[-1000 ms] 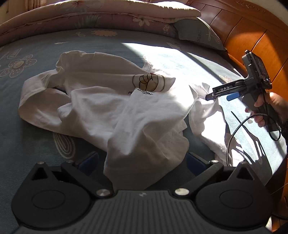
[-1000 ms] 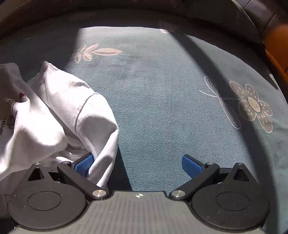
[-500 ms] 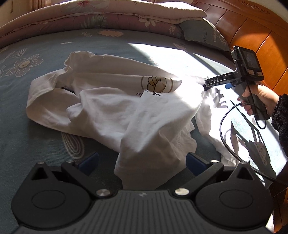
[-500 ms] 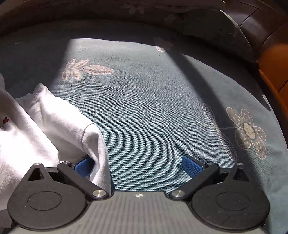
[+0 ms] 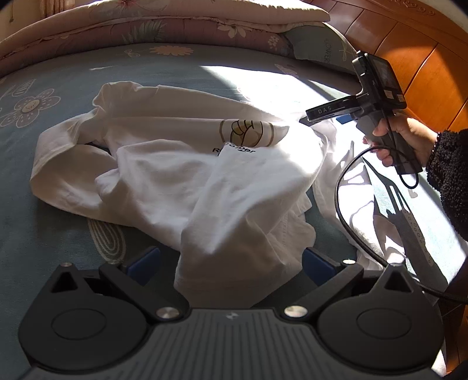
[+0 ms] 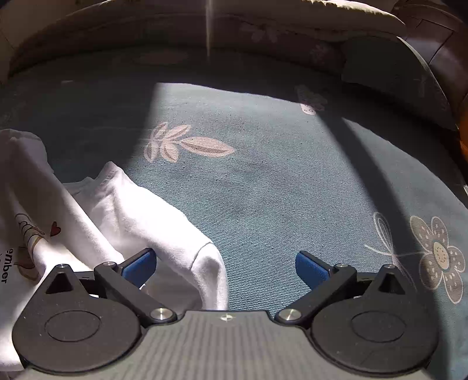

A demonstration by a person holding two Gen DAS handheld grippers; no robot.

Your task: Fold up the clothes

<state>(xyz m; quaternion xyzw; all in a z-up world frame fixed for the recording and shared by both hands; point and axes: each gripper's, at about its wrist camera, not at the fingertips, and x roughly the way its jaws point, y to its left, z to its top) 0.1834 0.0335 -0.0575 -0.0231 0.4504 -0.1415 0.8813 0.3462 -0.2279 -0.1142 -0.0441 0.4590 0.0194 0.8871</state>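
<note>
Here we recorded one crumpled white cotton T-shirt [image 5: 187, 181] with a printed cartoon motif and black lettering, lying in a heap on a teal bedsheet [image 6: 292, 187] patterned with pale flowers and leaves. Our left gripper [image 5: 231, 263], black with blue finger pads [image 5: 144, 260], stood wide apart, its jaws on either side of the near fold of the shirt without closing on it. Our right gripper [image 6: 225, 264], of the same make, was likewise spread wide; a white hemmed sleeve [image 6: 187, 242] lay between its jaws, against the left pad, unpinched. From the left wrist view we noted a hand [image 5: 409, 137] in a dark knitted cuff gripping the right tool's handle, a black cable [image 5: 348, 210] trailing, a folded floral quilt [image 5: 163, 23] and a wooden headboard [image 5: 424, 58] beyond.
</note>
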